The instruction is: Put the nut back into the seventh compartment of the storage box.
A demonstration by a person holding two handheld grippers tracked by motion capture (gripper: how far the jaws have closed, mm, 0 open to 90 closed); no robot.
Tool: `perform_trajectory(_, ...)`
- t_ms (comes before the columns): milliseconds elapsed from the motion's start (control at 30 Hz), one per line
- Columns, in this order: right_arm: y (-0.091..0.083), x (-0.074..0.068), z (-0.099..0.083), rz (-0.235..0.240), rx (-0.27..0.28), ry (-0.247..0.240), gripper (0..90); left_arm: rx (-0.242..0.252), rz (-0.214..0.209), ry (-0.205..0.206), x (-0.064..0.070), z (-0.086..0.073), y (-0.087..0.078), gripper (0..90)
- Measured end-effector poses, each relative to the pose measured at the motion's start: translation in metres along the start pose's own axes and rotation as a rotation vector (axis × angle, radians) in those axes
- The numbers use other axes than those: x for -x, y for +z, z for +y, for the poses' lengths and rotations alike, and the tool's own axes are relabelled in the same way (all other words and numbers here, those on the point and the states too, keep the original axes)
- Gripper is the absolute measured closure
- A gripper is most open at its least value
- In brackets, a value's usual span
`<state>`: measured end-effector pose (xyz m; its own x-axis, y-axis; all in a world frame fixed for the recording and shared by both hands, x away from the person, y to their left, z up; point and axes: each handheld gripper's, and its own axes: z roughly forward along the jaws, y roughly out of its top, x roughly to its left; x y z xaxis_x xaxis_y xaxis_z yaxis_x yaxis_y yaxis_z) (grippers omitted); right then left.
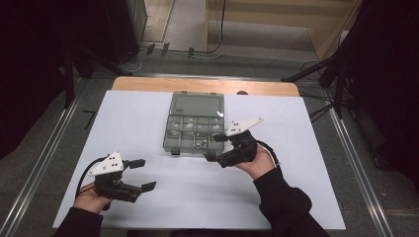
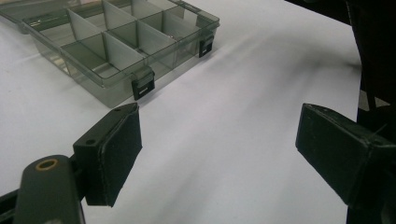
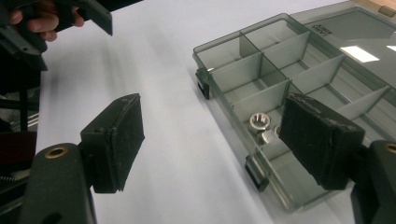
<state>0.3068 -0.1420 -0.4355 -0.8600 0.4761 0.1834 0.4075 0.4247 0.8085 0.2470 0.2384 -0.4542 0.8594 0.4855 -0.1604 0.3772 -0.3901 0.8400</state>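
A clear grey compartment box point(image 1: 176, 140) lies open in the middle of the white table, its lid point(image 1: 196, 104) folded back at the far side. Metal nuts point(image 3: 259, 122) sit in one near compartment. My right gripper point(image 1: 215, 147) is open at the box's near right corner; in the right gripper view point(image 3: 217, 140) one pad hangs over the box's front compartments and the other over bare table. My left gripper point(image 1: 143, 174) is open and empty over the table, down and left of the box. In the left gripper view point(image 2: 224, 149) the box point(image 2: 121, 42) lies ahead to the left.
Two black latches point(image 2: 142, 86) stick out from the box's front wall. The white table top point(image 1: 296, 148) spreads wide on both sides of the box. A wooden edge point(image 1: 148, 84) runs along its far side. Stand legs and cables point(image 1: 326, 69) stand on the floor beyond.
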Motion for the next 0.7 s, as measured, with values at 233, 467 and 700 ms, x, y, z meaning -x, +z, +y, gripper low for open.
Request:
perform_trajectory(233,-0.015,-0.005,-0.016,-0.001,0.026,-0.01,21.0,0.0,-0.002,0.0,0.0,0.0,0.001,14.7)
perform_trajectory(467,-0.031,-0.009,-0.031,-0.009,0.032,0.005,20.4,0.004,0.0,-0.002,-0.001,0.0,0.0,14.7)
perform_trajectory(700,-0.048,-0.015,-0.052,-0.036,0.046,0.026,20.1,0.012,0.0,-0.008,-0.001,0.0,0.0,14.7)
